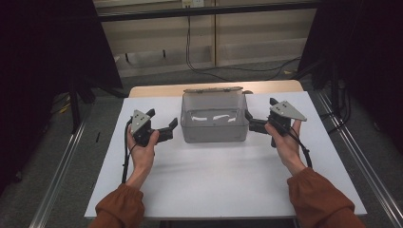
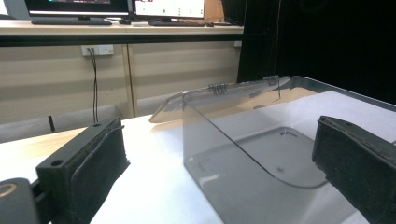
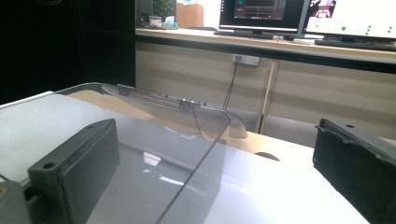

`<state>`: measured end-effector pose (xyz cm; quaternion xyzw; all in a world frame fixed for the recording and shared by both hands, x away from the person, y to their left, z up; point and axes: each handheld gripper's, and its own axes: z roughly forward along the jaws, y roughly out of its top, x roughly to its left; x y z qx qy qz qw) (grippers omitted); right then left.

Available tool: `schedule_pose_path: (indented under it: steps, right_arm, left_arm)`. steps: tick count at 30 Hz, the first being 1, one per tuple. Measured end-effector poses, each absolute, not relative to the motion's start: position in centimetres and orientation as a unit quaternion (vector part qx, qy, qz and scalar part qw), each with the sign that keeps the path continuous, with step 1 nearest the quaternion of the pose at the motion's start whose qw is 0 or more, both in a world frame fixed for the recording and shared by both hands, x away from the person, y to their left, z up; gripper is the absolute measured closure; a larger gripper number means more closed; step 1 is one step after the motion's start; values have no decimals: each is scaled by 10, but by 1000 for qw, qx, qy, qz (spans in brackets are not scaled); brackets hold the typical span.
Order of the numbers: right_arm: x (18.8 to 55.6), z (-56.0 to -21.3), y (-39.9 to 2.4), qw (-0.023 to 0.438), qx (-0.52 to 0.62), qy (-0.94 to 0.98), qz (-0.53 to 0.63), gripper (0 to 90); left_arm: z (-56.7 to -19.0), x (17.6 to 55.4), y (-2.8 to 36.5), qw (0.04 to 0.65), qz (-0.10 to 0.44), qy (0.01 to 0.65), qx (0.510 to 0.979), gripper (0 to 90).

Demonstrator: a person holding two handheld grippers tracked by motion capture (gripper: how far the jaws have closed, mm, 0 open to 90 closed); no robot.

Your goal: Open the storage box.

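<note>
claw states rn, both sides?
Left claw: open, holding nothing, beside the clear box.
Right claw: open, straddling the box's side wall, not clamped.

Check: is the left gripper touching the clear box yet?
Apart. In the left gripper view the clear box wall stands between the open jaws with white table on either side; the high view shows the left gripper just short of it.

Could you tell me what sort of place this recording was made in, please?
Probably a lab or office workroom: monitors stand on a long desk behind the table, a wall socket feeds trailing cables, and black curtains screen both sides.
</note>
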<state>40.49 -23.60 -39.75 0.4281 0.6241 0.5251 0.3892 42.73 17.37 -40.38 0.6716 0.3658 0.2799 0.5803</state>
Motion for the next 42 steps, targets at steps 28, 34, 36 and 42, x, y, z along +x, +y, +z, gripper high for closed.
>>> schedule_pose_path:
  steps: [28,34,36,42]
  right_arm:
    - [349,-410,-257,404,438,608,525,1]
    - [335,-412,-262,413,436,603,525,0]
    - [331,-414,-265,417,437,602,521,0]
    - [317,-419,-275,415,445,598,521,0]
  left_arm:
    - [-416,370,198,585,294,390,647,26]
    - [-418,362,203,572,297,402,651,26]
    - [-420,359,204,575,297,402,648,26]
    - [-424,351,210,570,300,394,655,25]
